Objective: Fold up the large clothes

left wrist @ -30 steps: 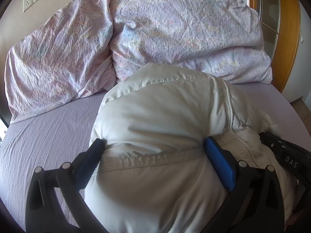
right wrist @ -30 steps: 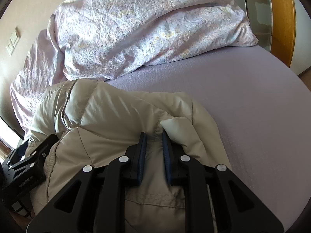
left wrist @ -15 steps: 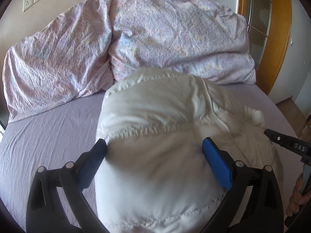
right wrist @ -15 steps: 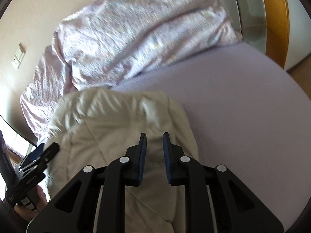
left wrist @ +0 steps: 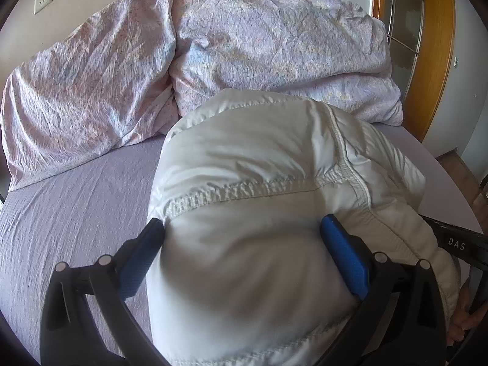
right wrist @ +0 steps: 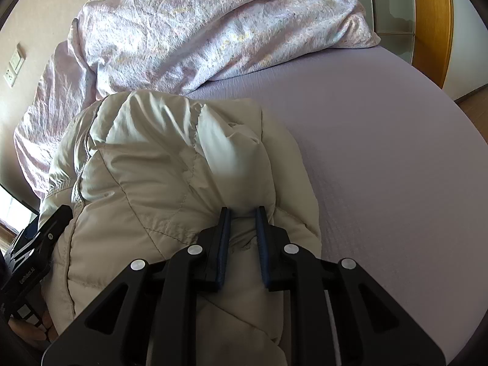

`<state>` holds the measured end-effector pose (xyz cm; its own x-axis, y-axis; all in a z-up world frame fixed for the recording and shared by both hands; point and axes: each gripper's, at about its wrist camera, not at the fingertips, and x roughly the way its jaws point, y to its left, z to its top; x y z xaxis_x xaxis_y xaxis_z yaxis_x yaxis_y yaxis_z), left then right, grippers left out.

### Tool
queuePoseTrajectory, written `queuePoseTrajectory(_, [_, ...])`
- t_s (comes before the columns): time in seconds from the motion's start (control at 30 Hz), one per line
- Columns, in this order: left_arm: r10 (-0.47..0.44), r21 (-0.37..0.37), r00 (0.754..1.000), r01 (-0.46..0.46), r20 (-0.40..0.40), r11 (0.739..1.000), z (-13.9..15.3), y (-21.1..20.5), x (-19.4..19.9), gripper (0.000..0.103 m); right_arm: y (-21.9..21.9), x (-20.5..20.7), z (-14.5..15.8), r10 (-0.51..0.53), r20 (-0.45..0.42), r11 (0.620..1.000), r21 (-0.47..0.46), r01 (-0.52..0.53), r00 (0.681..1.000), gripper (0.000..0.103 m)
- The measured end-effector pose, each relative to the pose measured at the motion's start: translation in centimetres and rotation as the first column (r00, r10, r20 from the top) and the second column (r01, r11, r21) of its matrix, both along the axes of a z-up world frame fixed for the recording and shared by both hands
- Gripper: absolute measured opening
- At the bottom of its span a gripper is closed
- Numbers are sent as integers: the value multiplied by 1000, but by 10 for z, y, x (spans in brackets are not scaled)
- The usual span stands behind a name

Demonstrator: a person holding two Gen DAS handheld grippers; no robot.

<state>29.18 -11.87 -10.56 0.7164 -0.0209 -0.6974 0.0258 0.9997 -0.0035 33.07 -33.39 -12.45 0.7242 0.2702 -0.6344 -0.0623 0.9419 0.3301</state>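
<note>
Bulging between both sets of jaws, puffer jacket (left wrist: 244, 164) overlies bed (right wrist: 381, 140).

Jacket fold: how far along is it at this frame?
Mid-job. Done: the jacket is gathered into a thick bundle on the bed. In hand: the left gripper clamps the bundle wide and the right gripper pinches a fold. Left: setting it down flat; no neat final fold shows yet.

Puffy cream quilted jacket (left wrist: 259, 213), bunched up, on the lilac bed.
</note>
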Motion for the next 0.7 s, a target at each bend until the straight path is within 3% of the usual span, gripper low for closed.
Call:
queuePoseTrajectory(0.43, [3, 1, 1000, -3, -11, 1000, 1, 0, 0, 101, 2, 1, 0, -12, -33, 1000, -2, 12, 999, 18])
queuePoseTrajectory(0.6, [25, 13, 999, -25, -31, 1000, 15, 2, -4, 101, -12, 0, 10, 40, -76, 998, 50, -36, 996, 19])
queuePoseTrajectory(0.63, [29, 17, 999, -29, -30, 999, 18, 3, -6, 101, -16, -1, 14, 47, -80, 997, 64, -42, 996, 22])
queuePoseTrajectory(0.7, [43, 23, 999, -43, -23, 999, 27, 10, -10, 101, -26, -4, 20, 47, -77, 996, 77, -42, 996, 43])
